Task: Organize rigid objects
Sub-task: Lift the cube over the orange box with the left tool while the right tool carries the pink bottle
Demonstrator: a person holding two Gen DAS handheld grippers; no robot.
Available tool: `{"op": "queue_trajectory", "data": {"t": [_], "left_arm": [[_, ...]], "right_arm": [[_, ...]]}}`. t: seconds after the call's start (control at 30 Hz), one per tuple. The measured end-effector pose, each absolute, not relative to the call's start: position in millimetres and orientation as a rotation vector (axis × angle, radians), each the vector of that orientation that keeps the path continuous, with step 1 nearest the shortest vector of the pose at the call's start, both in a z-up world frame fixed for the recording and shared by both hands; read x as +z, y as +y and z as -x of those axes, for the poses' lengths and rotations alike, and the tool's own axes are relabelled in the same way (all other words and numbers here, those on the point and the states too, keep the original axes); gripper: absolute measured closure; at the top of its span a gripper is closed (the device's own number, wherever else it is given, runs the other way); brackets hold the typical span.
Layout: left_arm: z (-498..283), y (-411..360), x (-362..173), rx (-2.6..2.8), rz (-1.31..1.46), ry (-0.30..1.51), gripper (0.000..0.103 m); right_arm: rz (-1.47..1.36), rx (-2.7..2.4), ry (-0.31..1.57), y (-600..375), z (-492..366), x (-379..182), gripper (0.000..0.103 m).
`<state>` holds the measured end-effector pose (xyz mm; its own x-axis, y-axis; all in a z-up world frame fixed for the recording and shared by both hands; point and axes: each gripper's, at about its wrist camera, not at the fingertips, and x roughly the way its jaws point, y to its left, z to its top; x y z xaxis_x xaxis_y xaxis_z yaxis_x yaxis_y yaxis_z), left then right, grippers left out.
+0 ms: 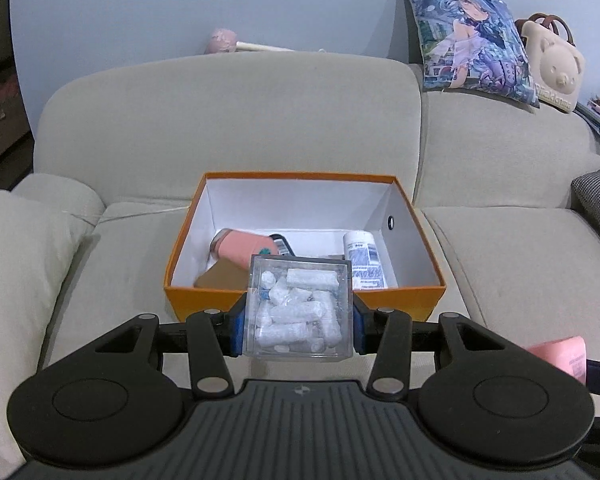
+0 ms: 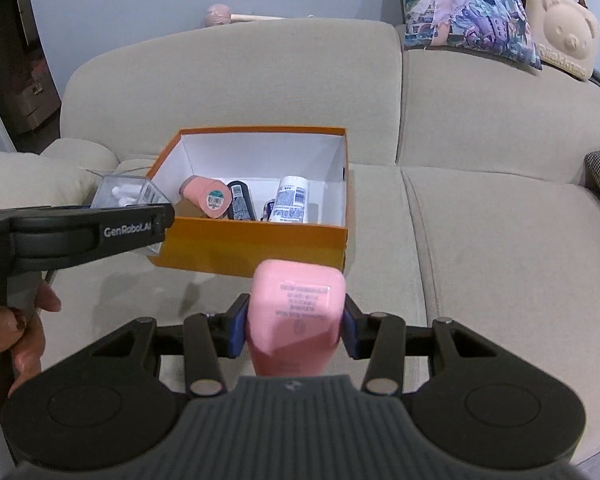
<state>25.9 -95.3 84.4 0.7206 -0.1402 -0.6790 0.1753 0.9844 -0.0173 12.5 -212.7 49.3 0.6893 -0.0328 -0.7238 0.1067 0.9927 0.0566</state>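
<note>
Sofa cushions (image 1: pixel 520 264) carry an orange box (image 1: pixel 300 300), open at the top and white inside, and you hold both tools above the seat short of its near wall.

Your left tool (image 1: pixel 298 326) is closed on a clear plastic case (image 1: pixel 298 308) packed with small white rolls; the blue pads press its two side walls, and the case hangs just in front of the box's near rim, at 12 o'clock from the tool's body. From the right wrist camera the same case (image 2: pixel 130 196) shows at 10 o'clock, beside the box's left corner, with your hand (image 2: pixel 16 336) gripping the handle behind it.

Your right tool (image 2: pixel 296 332) is clamped on a pink bottle (image 2: pixel 298 316), label side up, its base end pointing toward the box. The bottle sits off the seat, near the box's front wall but apart from it.

Inside the box (image 2: pixel 256 240) lie a pink cylinder (image 2: pixel 206 196) with a teal barcoded end, a dark tube (image 2: pixel 240 200) just to its right, and a white bottle (image 2: pixel 290 200) with blue print at about 1 o'clock from the cylinder. A brown flat piece (image 1: pixel 220 278) lies under the cylinder.

An illustrated pillow (image 1: pixel 472 40) and a beige bear-shaped bag (image 1: pixel 554 68) rest on the sofa back at 2 o'clock.
</note>
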Motion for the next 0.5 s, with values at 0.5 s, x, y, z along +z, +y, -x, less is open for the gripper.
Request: {"op": "queue_trajectory", "data": {"t": [0.5], "left_arm": [[-44,-120,82,-0.134,-0.091,0.775,0.049]], "right_arm": [[-0.244,-0.090,0.752,-232,-12,68,0.057]]}}
